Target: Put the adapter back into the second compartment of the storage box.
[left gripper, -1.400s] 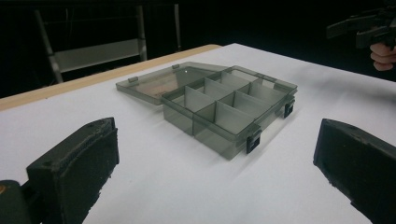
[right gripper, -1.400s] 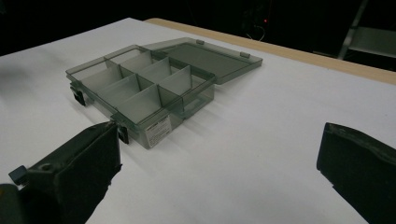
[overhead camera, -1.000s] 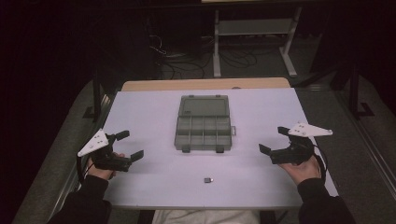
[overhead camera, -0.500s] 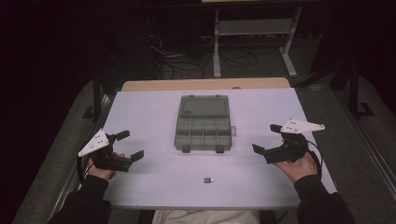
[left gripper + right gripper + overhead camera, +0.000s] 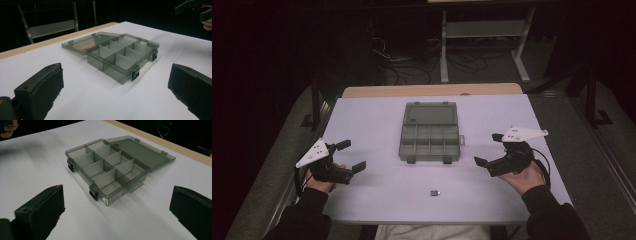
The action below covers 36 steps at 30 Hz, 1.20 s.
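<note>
Since the earlier pictures, the right gripper [image 5: 488, 149] has slid inward across the table [image 5: 377, 115], from near the right edge to a spot just right of the organiser box [image 5: 430, 131], near its front right corner. Its jaws are spread wide with nothing between them, as they were before. By contrast, the left gripper [image 5: 351, 155] has stayed where it was, near the table's front left edge, well apart from the box, jaws likewise spread and empty.

At the middle of the white table, the smoky grey plastic box sits unmoved, its lid folded flat open toward the far side. From the left gripper view, the box [image 5: 117, 53] shows empty compartments split by dividers, with dark latches on its near wall. In the right gripper view it [image 5: 112, 166] lies close ahead, between the two black jaws.

Nearer the person, a small dark object [image 5: 435, 192] rests alone on the table, unchanged; what it is cannot be told.
</note>
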Tool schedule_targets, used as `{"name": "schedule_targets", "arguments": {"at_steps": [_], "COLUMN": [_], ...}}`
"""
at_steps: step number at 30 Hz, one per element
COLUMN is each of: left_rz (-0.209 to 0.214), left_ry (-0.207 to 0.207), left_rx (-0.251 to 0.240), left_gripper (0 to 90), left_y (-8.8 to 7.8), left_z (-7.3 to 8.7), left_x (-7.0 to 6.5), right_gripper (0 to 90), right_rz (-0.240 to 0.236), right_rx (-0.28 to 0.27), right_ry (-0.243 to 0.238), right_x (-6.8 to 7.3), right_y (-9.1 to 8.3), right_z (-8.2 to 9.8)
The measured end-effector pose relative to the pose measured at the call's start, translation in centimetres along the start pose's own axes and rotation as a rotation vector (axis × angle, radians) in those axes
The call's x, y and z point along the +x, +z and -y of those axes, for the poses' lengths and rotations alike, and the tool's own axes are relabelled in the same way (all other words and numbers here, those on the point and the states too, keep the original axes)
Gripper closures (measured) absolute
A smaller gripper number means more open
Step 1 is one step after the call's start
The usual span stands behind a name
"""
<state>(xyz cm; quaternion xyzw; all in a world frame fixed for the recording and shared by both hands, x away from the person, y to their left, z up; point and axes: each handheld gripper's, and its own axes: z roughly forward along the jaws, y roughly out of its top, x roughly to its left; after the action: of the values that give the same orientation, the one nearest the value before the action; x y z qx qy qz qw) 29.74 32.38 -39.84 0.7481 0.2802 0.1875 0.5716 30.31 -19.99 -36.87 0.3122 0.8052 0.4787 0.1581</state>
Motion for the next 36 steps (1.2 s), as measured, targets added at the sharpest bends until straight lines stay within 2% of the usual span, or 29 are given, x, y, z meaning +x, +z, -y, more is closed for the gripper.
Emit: {"name": "schedule_targets", "arguments": {"at_steps": [8, 19, 35, 36], "left_rz": [-0.003, 0.003, -0.001, -0.001], "left_ry": [0.001, 0.001, 0.004, 0.005], "left_rx": [-0.003, 0.001, 0.0, 0.001], "left_gripper": [0.0, 0.0, 0.0, 0.0], "left_y": [0.0, 0.0, 0.0, 0.0], "left_z": [0.0, 0.0, 0.0, 0.0], "left_x": [0.0, 0.0, 0.0, 0.0], "right_gripper": [0.0, 0.0, 0.0, 0.0], "right_rz": [-0.029, -0.073, -0.147, -0.163], "right_rx": [0.033, 0.053, 0.12, 0.137], "right_ry": [-0.026, -0.071, -0.109, -0.119], "right_x": [0.7, 1.8, 2.9, 3.3], "right_y": [0.7, 1.7, 3.6, 4.0], "right_z": [-0.6, -1.7, -2.3, -2.4]}}
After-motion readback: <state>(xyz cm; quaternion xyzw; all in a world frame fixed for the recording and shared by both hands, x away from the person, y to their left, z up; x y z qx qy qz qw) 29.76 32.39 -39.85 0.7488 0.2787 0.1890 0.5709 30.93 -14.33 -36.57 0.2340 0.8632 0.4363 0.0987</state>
